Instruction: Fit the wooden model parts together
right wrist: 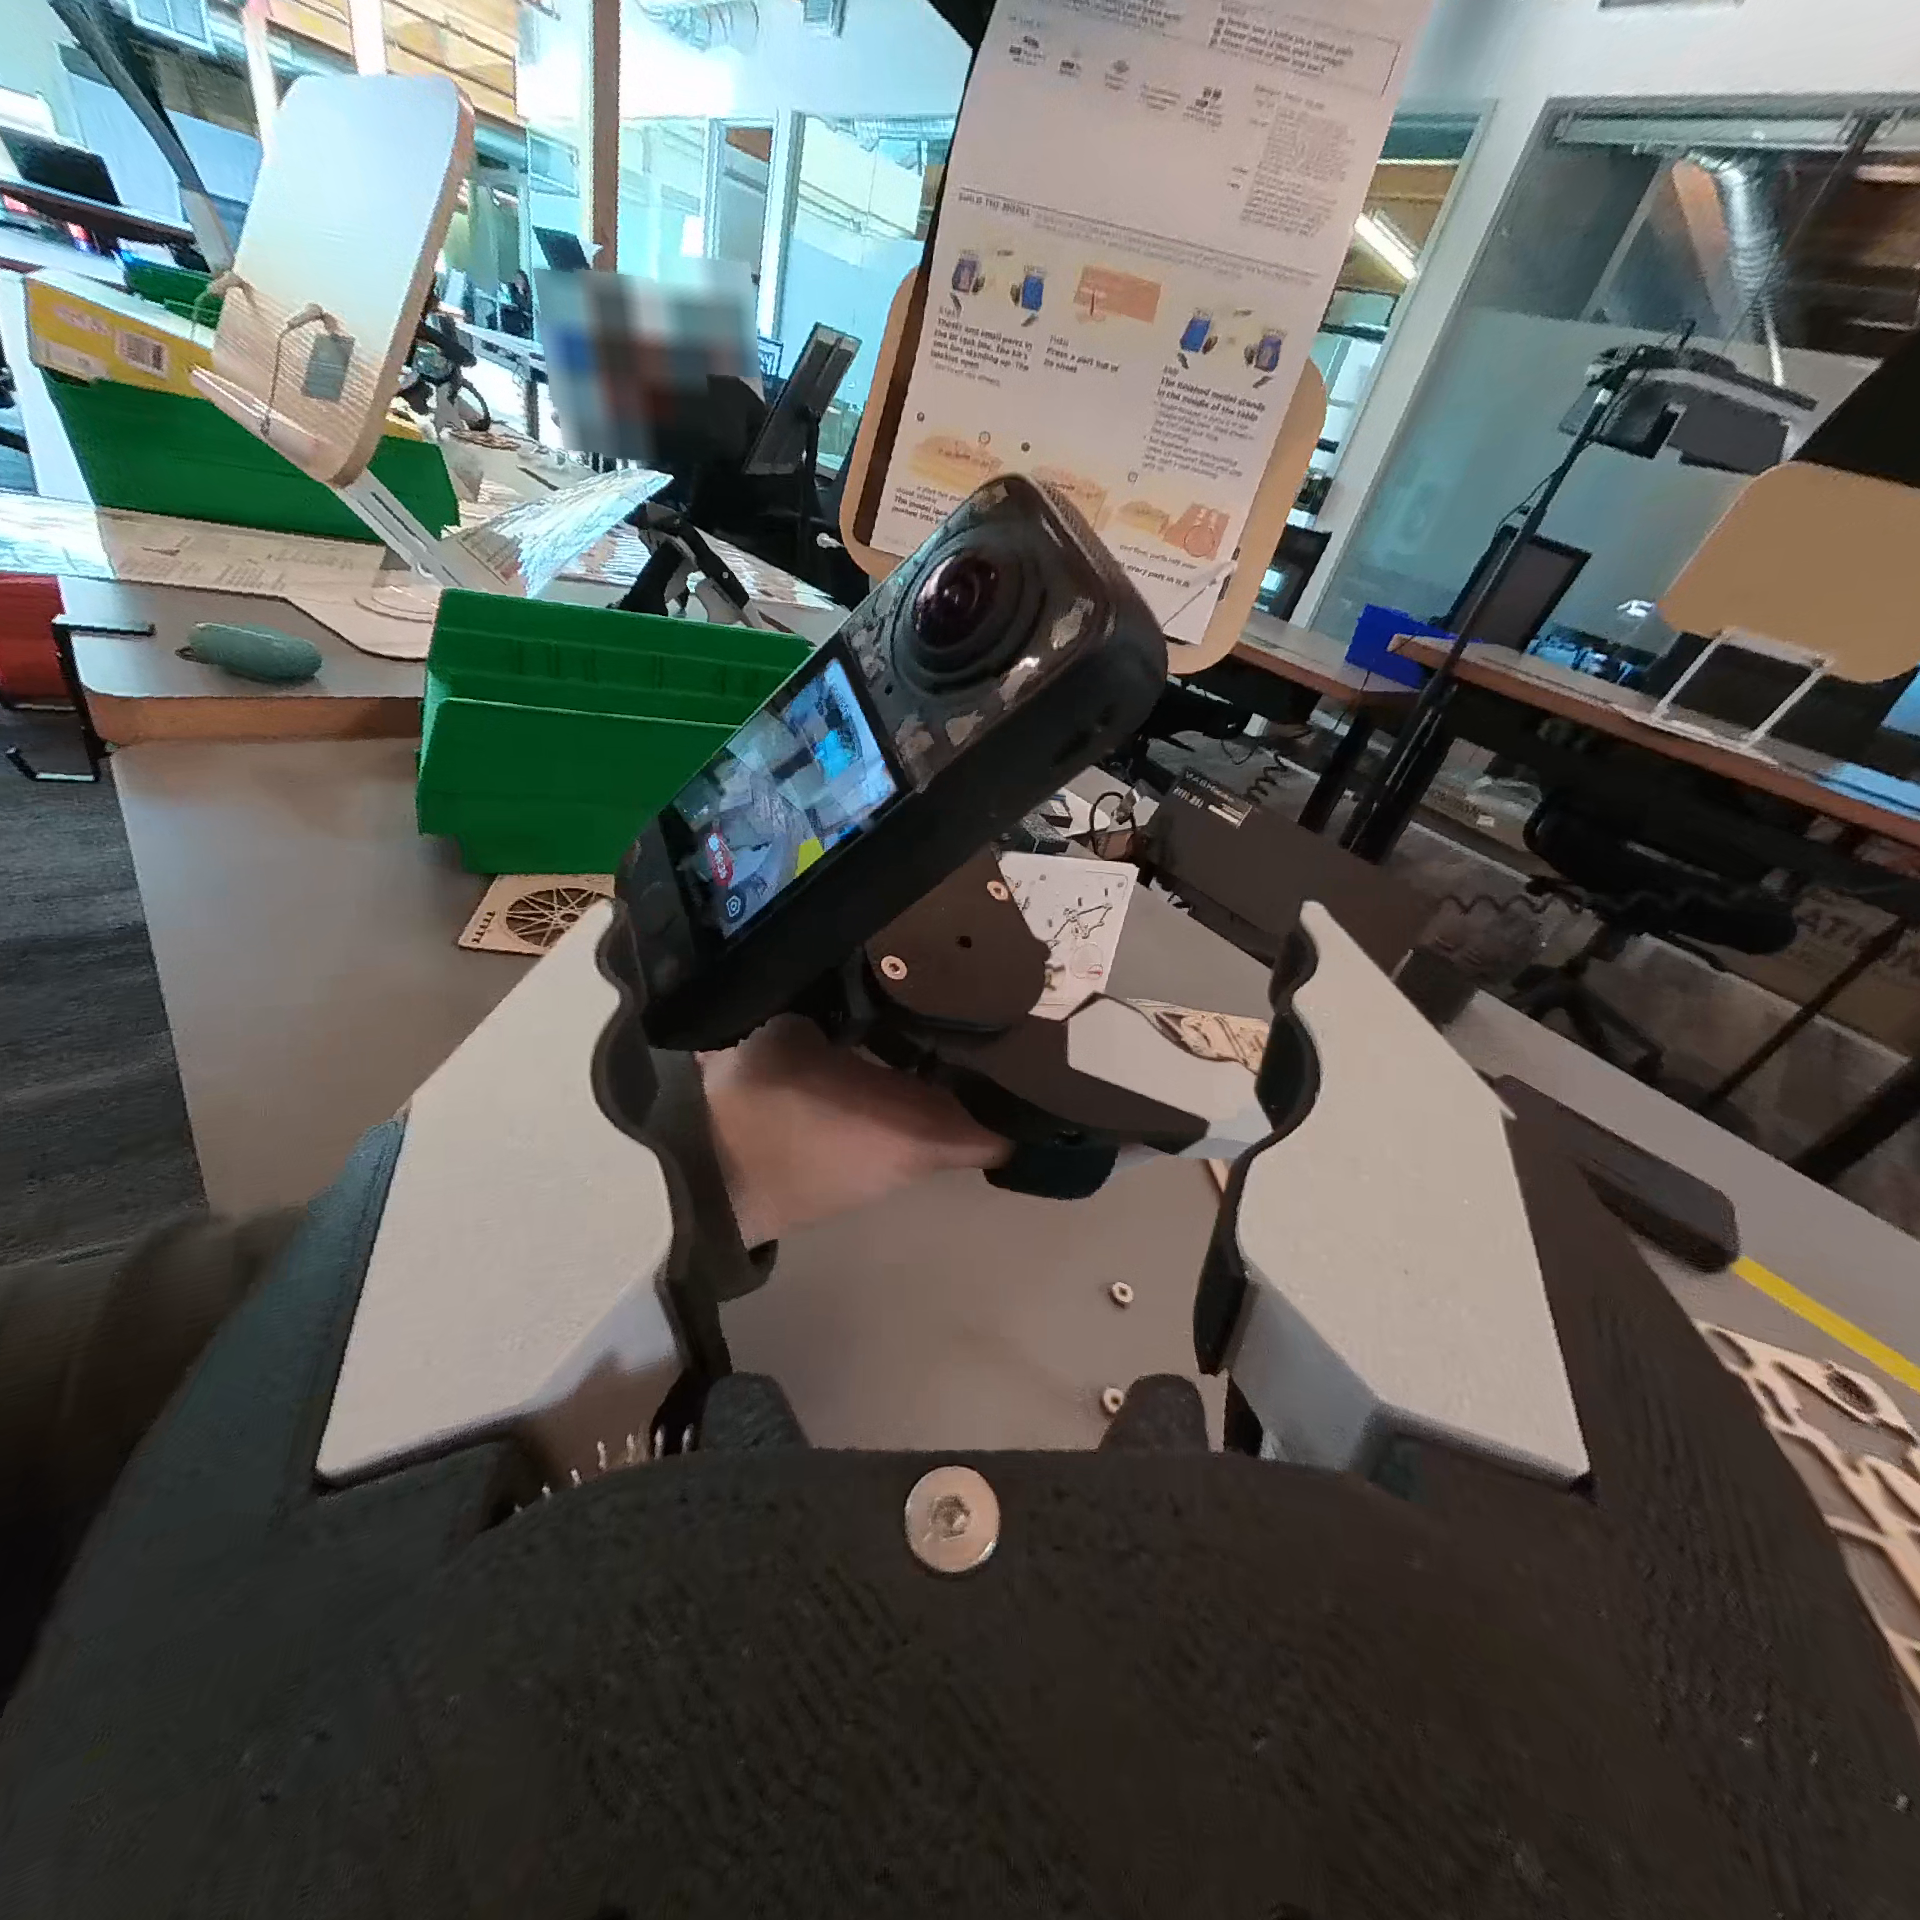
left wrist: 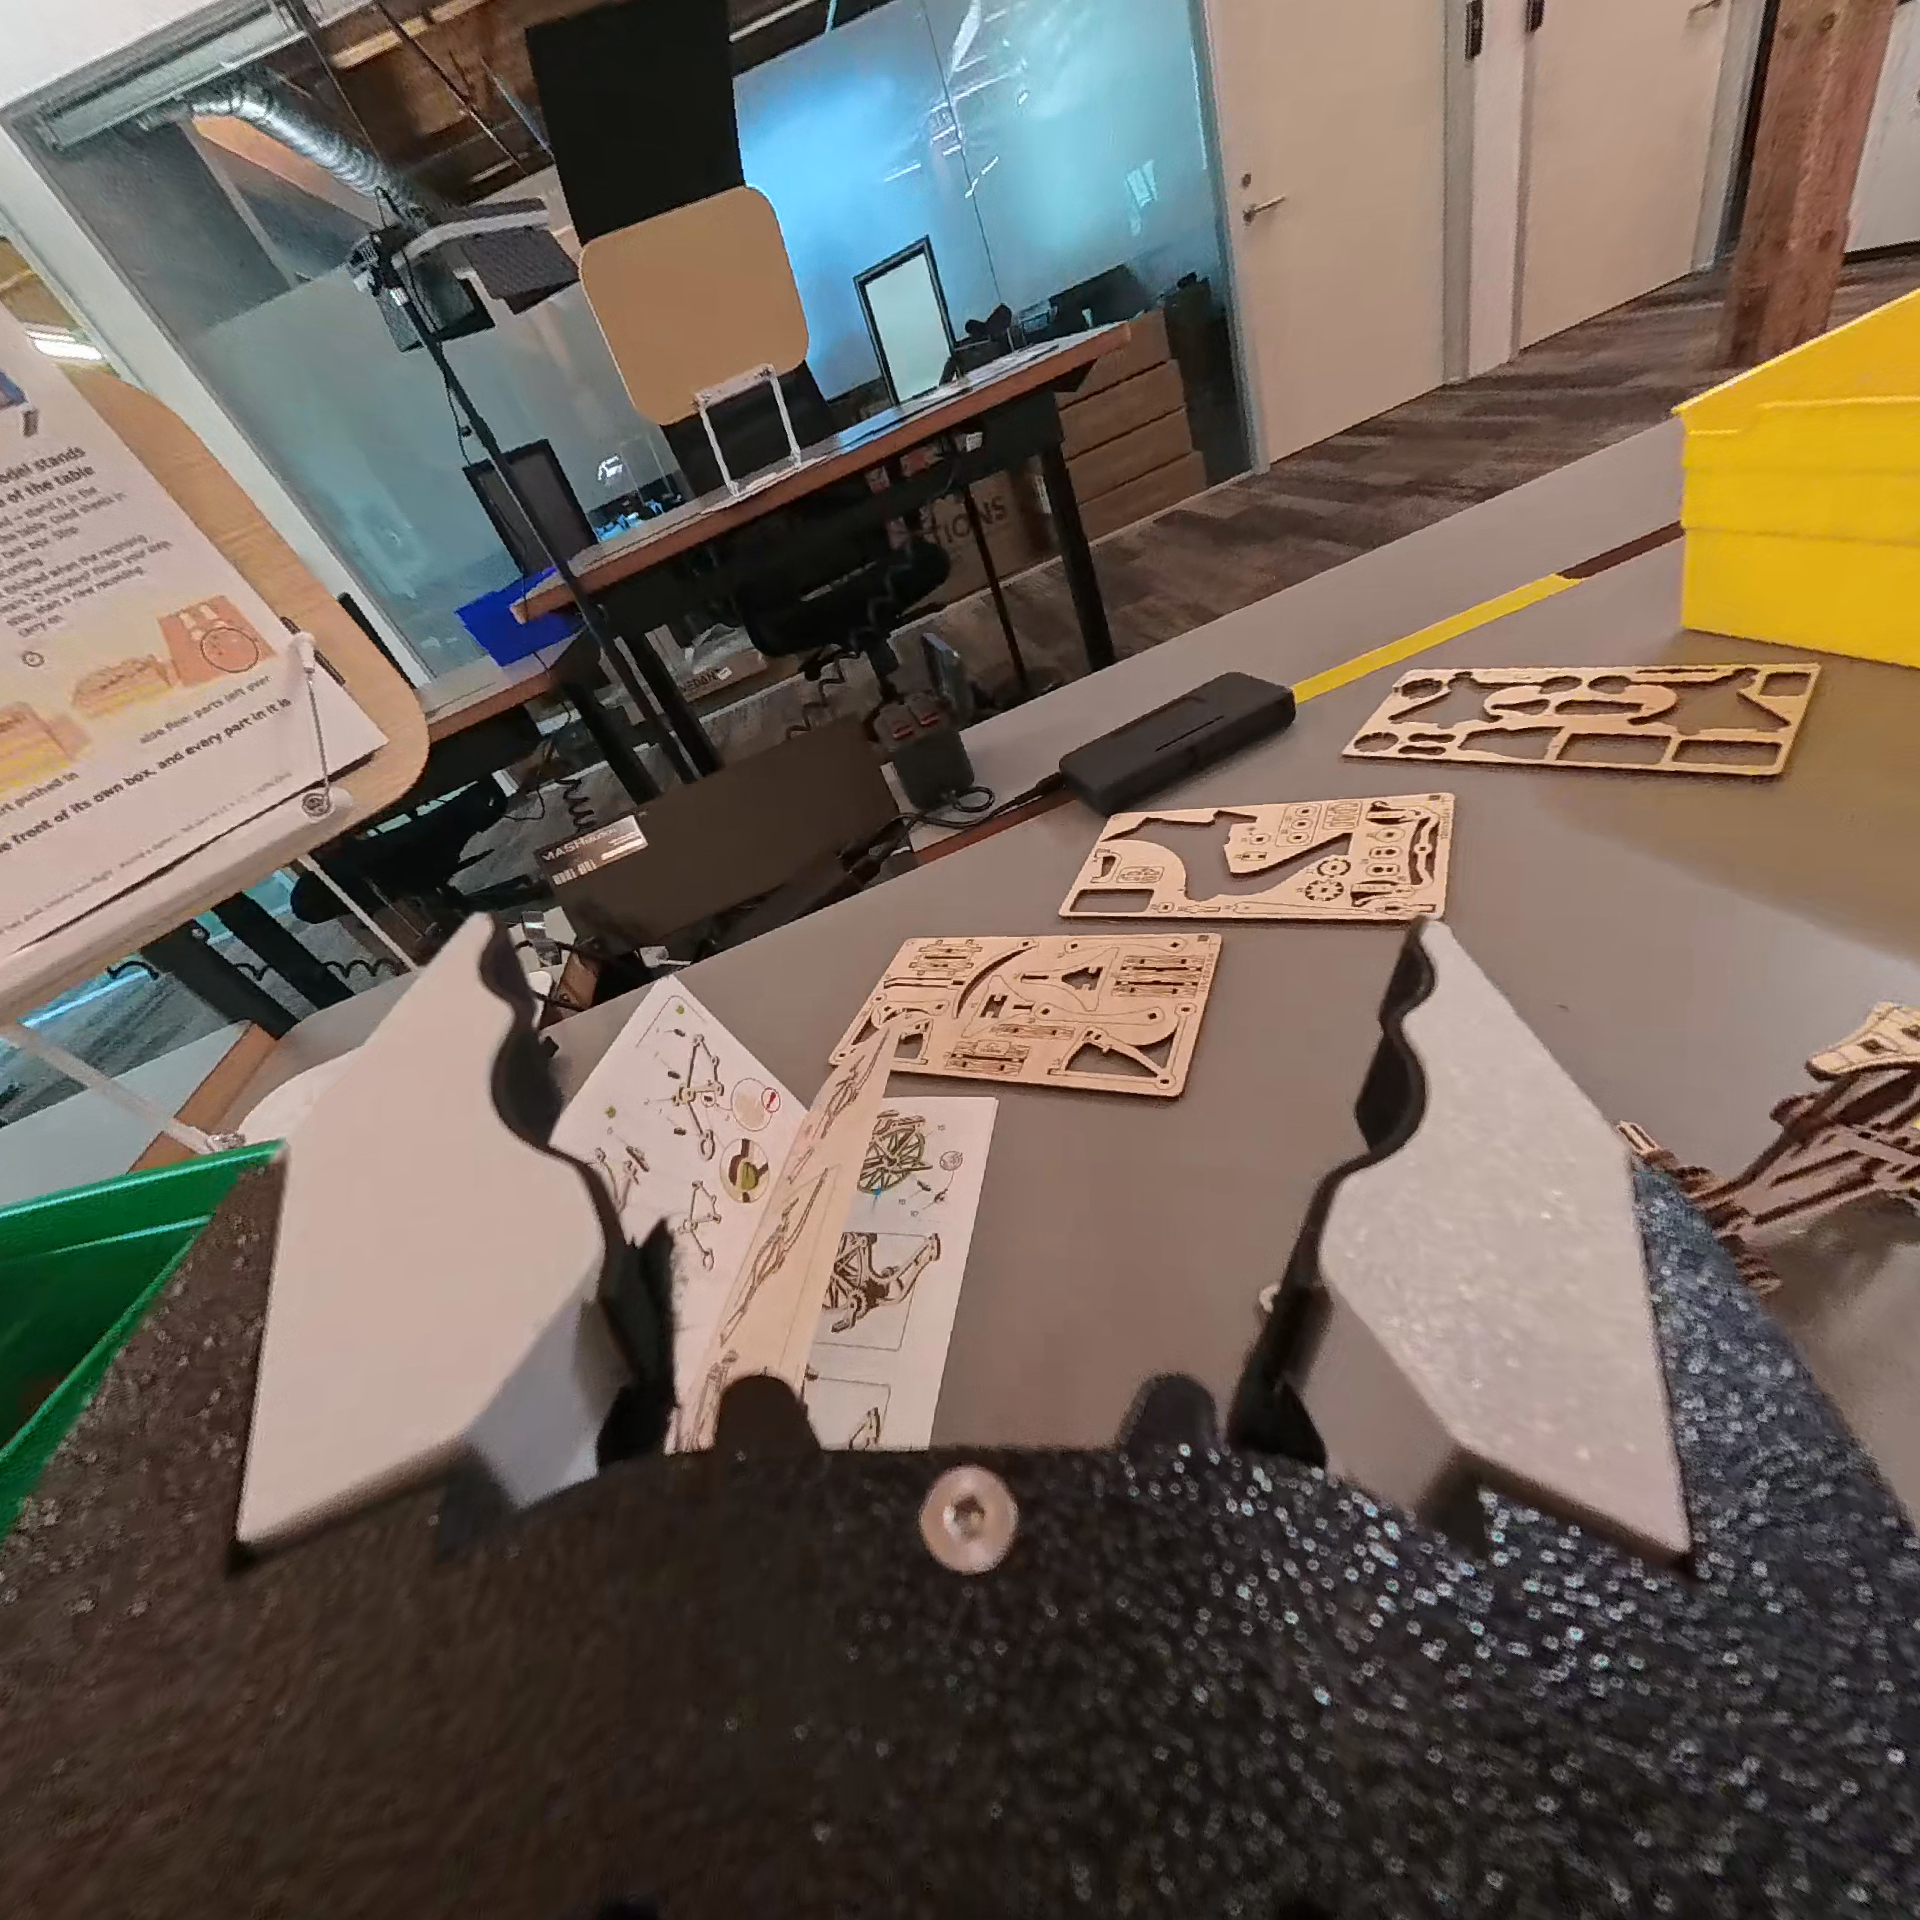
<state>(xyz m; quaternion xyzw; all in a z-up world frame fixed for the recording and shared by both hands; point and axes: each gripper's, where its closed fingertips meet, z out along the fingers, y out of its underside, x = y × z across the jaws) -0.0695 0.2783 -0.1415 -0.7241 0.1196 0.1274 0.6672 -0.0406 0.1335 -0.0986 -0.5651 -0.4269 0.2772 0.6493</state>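
Note:
Three flat wooden part sheets lie on the grey table (left wrist: pixel 1558 987): a near one (left wrist: pixel 1029 1013), a middle one (left wrist: pixel 1257 857) and a far one (left wrist: pixel 1579 717). A partly built wooden model (left wrist: pixel 1849 1132) stands at the right edge. My left gripper (left wrist: pixel 961 956) is open and empty, raised over an open instruction booklet (left wrist: pixel 790 1195). My right gripper (right wrist: pixel 961 930) is open and empty, and faces the left gripper's camera (right wrist: pixel 894 727), which a hand (right wrist: pixel 831 1132) holds. Another wooden sheet (right wrist: pixel 540 914) with a wheel pattern lies by the green bins, and one sheet (right wrist: pixel 1818 1455) lies at the right.
Yellow bins (left wrist: pixel 1808 499) stand at the far right, green bins (right wrist: pixel 582 727) at the left. A black power bank (left wrist: pixel 1174 748) lies at the far table edge. An instruction board (left wrist: pixel 135 623) stands on the left. Small nuts (right wrist: pixel 1120 1291) lie on the table.

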